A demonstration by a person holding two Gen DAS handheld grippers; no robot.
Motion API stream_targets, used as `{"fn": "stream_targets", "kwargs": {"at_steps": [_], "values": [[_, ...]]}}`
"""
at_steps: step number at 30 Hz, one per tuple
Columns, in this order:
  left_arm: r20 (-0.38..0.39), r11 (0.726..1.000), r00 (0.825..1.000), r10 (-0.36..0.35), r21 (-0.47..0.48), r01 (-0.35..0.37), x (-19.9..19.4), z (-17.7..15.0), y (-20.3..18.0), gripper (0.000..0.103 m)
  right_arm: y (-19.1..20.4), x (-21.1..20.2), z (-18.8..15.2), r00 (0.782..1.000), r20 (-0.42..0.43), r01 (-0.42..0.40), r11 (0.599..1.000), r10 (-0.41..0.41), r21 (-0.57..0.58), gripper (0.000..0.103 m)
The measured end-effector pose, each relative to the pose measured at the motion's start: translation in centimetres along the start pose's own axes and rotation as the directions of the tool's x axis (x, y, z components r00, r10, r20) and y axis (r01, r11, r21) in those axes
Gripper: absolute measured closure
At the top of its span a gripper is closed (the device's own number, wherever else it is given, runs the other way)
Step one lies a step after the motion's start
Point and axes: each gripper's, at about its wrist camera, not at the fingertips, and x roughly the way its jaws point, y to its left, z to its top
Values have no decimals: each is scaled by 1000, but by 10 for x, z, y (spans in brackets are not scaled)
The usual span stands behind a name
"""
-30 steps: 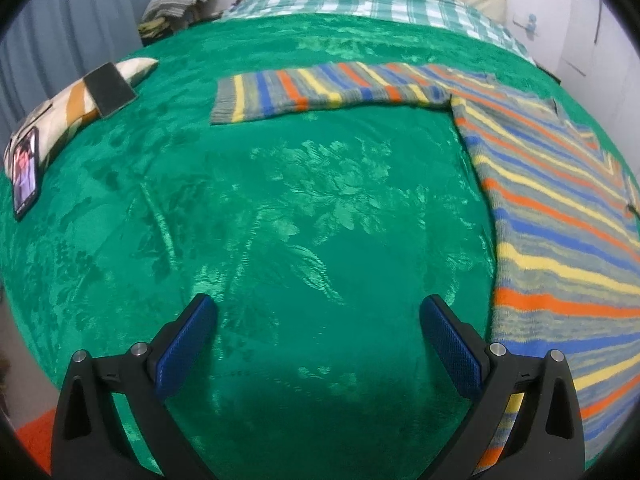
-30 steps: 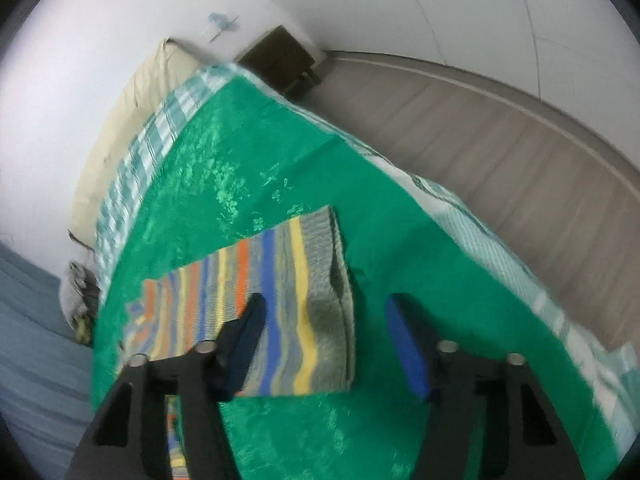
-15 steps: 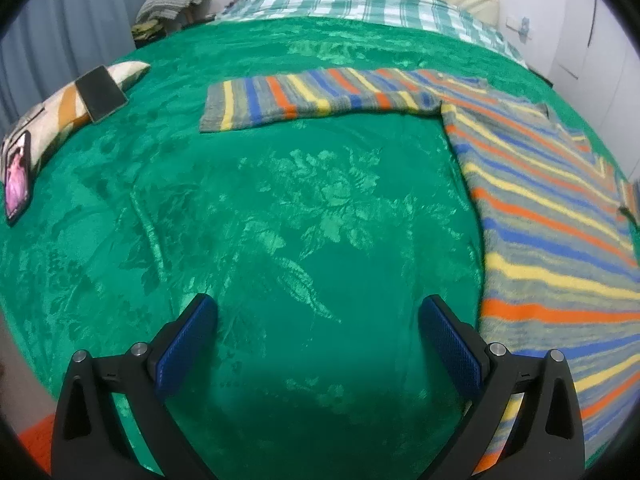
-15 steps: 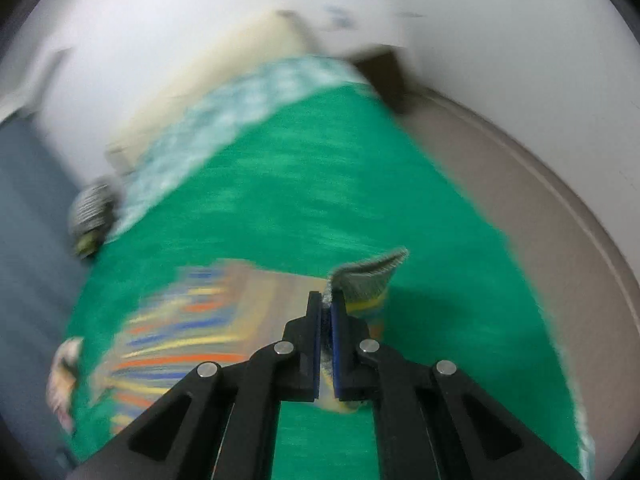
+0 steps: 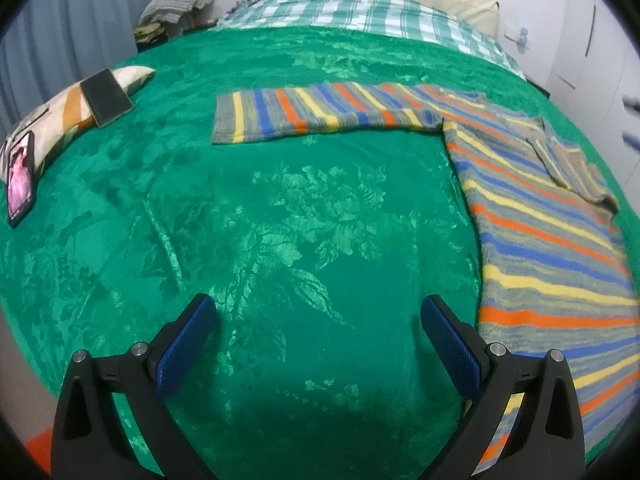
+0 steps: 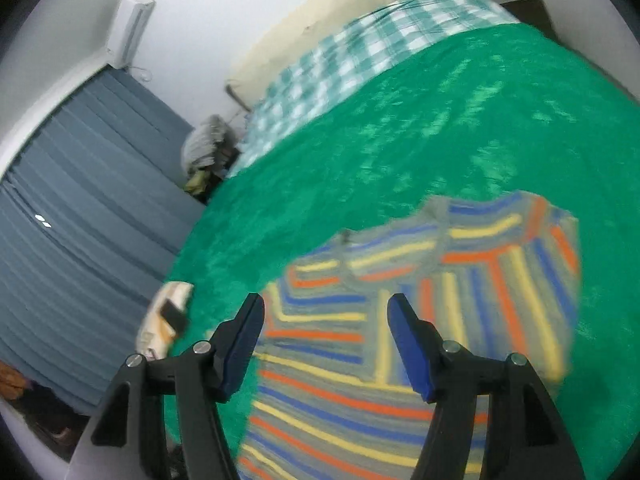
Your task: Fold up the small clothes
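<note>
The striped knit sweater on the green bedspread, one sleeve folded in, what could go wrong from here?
1. The folded sleeve lies loosely across the striped knit sweater; dragging the body may undo it.
2. The other sleeve is spread out flat; left out, the fold ends lopsided.
3. The right gripper, whose jaws have just been opening, holds nothing, and its blurred view may spoil its next pinch.

The sweater (image 5: 536, 216) was grey with orange, yellow and blue stripes; the bedspread (image 5: 280, 216) was green with a floral pattern
</note>
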Motion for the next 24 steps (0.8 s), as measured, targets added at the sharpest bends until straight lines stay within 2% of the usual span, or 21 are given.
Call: {"fn": "stream_targets", "kwargs": {"at_steps": [2, 4, 6, 9, 11, 15, 17, 18, 20, 24], "values": [[2, 1000, 1000, -3, 0, 3, 1, 1, -1, 1, -14, -16, -14, 998, 6, 70, 998, -70, -10, 37], [3, 1000, 1000, -4, -3, 4, 2, 2, -2, 1, -36, -33, -33, 983, 8, 181, 983, -181, -36, 33], [3, 1000, 1000, -3, -5, 3, 2, 1, -3, 1, -57, -48, -64, 952, 8, 304, 949, -305, -77, 31], [7, 1000, 1000, 1, -2, -1, 2, -1, -5, 1, -84, -68, -111, 905, 11, 424, 899, -425, -108, 32], [9, 1000, 1000, 7, 4, -7, 2, -2, -7, 1, -99, -84, -142, 867, 43, 497, 861, -496, -111, 32], [-27, 999, 999, 23, 25, -22, 13, -7, -10, 1, -118, -103, -179, 814, 93, 580, 810, -573, -87, 30], [-52, 999, 998, 32, 36, -30, 19, -11, -12, 0, -131, -101, -187, 789, 58, 613, 789, -611, -39, 27], [-50, 998, 998, 39, 45, -37, 21, -13, -13, 0, -134, -99, -184, 787, 52, 616, 787, -614, -36, 27], [-49, 998, 998, 43, 48, -41, 20, -14, -15, 0, -135, -92, -183, 781, 57, 624, 778, -622, -69, 15], [-57, 999, 998, 23, 35, -21, 20, -14, -12, 0, -133, -83, -191, 752, 87, 659, 743, -654, -114, 7]]}}
